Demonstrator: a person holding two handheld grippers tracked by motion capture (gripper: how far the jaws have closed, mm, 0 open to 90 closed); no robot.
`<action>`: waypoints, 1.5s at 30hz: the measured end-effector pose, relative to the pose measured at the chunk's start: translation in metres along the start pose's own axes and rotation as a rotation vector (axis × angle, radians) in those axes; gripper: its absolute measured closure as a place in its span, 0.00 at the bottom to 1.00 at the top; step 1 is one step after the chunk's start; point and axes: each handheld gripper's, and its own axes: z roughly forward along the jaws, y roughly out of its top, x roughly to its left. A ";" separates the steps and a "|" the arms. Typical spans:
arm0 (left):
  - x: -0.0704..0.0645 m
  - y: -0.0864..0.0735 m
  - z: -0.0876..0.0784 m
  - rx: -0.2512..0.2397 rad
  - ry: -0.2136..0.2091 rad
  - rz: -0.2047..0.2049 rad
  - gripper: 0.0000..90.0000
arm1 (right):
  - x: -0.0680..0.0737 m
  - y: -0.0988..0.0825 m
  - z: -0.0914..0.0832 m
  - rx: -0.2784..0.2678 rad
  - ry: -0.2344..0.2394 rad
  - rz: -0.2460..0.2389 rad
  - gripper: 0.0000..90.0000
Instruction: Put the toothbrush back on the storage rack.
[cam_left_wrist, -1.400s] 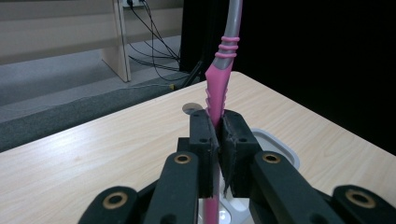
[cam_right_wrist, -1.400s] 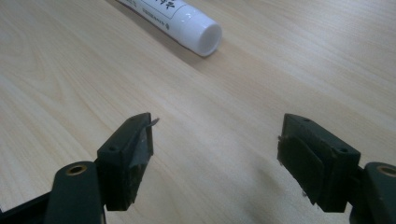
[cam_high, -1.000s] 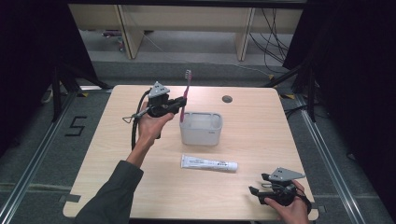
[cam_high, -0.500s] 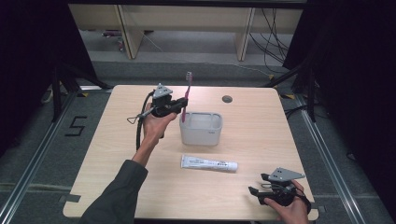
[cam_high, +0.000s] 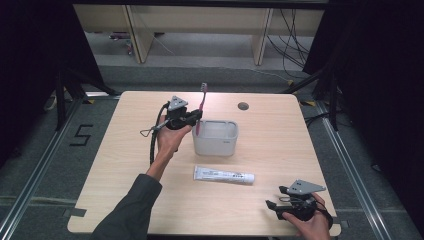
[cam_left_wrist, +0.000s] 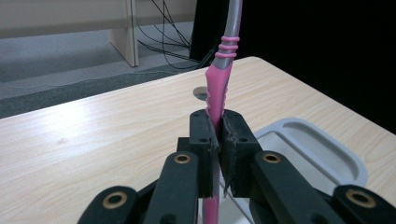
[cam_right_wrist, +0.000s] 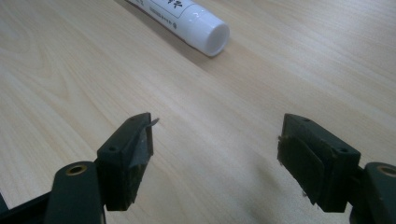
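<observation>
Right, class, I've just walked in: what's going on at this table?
A person holds a claw in each hand. The left claw is shut on a pink toothbrush, held upright at the left edge of a grey tub. The right claw rests open near the table's front corner. A toothpaste tube lies untouched between them.

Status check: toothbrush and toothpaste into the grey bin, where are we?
Nothing is in the bin yet, as far as the high view shows. In hand: the left gripper is shut on the pink toothbrush, upright at the bin's left rim. Left: release it inside, then the toothpaste tube, flat on the table. The right gripper is open near its cap.
</observation>
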 end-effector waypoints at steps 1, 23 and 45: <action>0.000 0.000 0.000 0.000 0.000 0.000 0.92 | 0.000 0.000 0.000 0.000 0.000 0.000 0.30; -0.007 -0.014 0.009 0.059 0.056 0.051 0.92 | 0.000 0.000 0.000 -0.004 0.001 -0.010 0.30; -0.010 -0.016 0.005 0.051 0.102 0.064 0.71 | 0.002 0.000 0.001 0.004 0.007 0.018 0.30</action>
